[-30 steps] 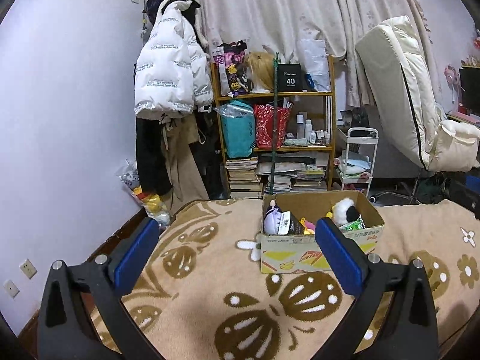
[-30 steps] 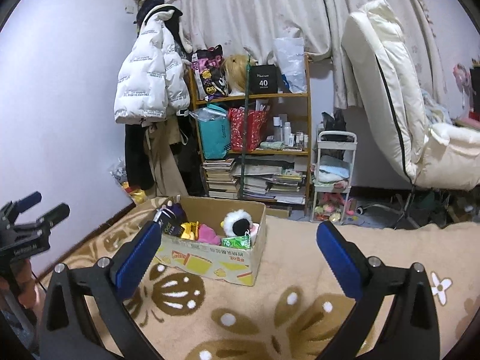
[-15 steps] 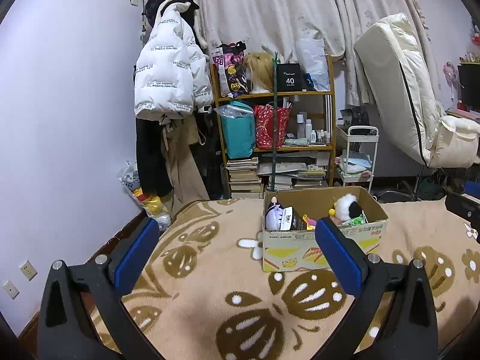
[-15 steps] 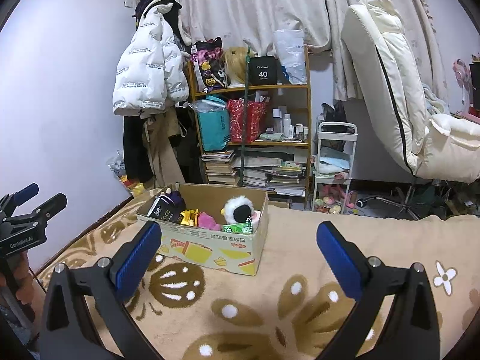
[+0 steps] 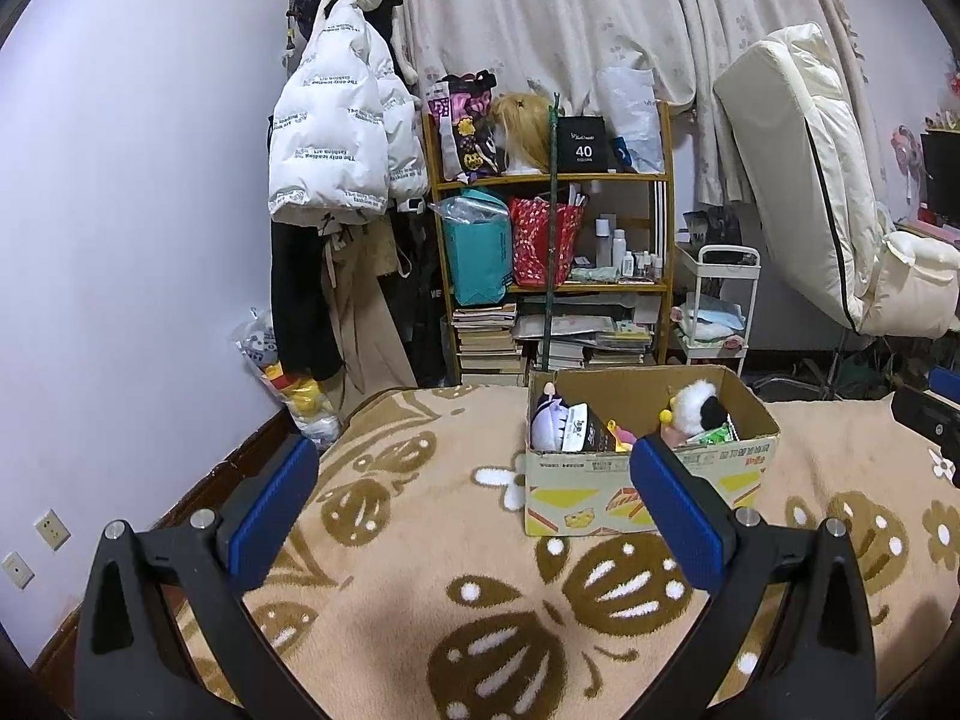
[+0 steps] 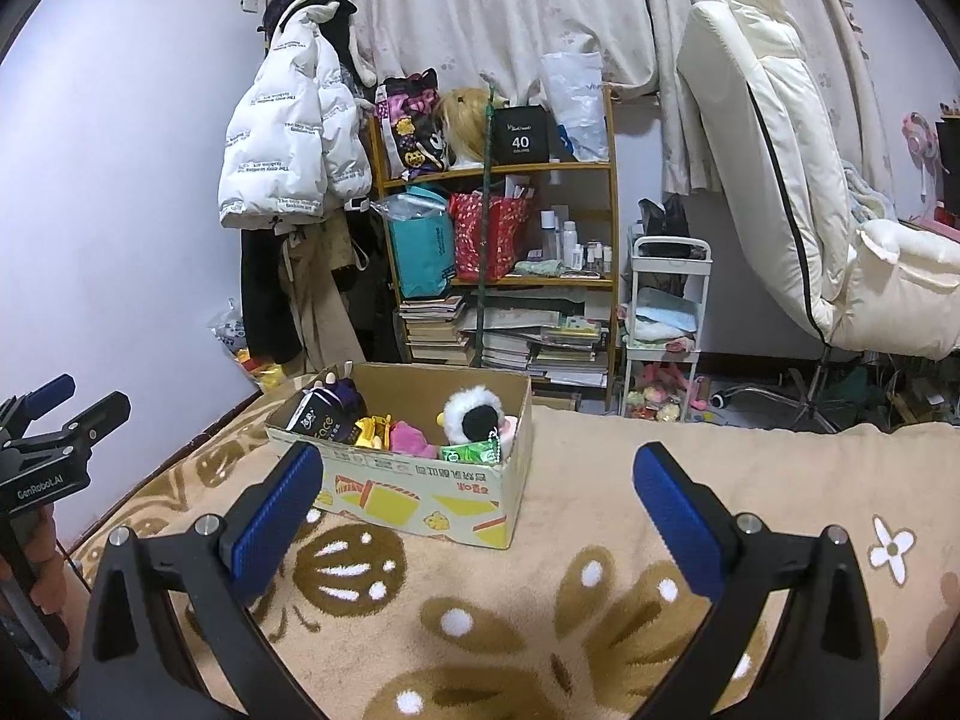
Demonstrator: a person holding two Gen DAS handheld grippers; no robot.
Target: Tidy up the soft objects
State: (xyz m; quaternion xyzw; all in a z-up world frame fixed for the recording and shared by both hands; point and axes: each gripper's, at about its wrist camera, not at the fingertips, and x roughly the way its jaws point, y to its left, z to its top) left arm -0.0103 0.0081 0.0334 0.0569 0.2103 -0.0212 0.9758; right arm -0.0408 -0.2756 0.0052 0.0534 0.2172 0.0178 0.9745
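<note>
The left gripper (image 5: pixel 474 507) and right gripper (image 6: pixel 477 510) both hang with jaws spread wide and empty above the patterned blanket (image 6: pixel 540 630), seemingly lined up for an approach. Ahead, the cardboard box (image 6: pixel 414 489) sits on the blanket holding the soft things: a panda plush (image 6: pixel 474 417), a pink toy (image 6: pixel 408 438) and a purple doll (image 5: pixel 549 420).

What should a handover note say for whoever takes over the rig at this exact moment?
Left gripper: open, empty, above the blanket.
Right gripper: open, empty.
Cardboard box sits on the blanket ahead of both. Inside it: black-and-white plush, purple plush, pink soft item, dark tissue pack, green packet.
Done: nothing has visibly been taken out.
Left: reach into the box and sort the soft items.
</note>
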